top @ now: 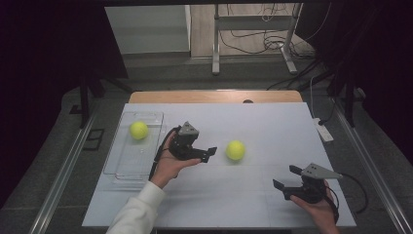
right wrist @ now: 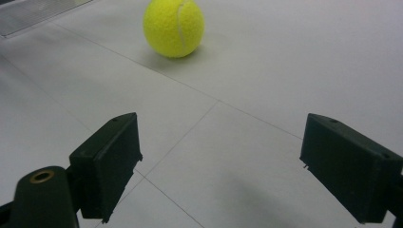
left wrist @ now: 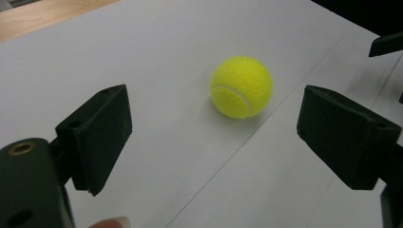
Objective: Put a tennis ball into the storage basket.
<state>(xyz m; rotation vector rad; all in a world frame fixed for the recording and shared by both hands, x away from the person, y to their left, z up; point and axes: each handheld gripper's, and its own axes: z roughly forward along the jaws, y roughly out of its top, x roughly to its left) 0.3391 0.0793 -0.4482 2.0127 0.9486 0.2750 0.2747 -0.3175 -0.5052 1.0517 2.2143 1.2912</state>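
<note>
Two tennis balls are present. One tennis ball (top: 235, 150) rests on the white table surface (top: 253, 195), near the centre. The second ball (top: 139, 130) lies inside the single clear tray (top: 119, 168) at the table's left. Two grippers are in use. The left gripper (top: 210, 153) is released, jaws spread wide, empty, pointed at the centre ball and just short of it. The right gripper (top: 287, 177) is also released and empty, positioned well apart from that ball, near the table's front right.
</note>
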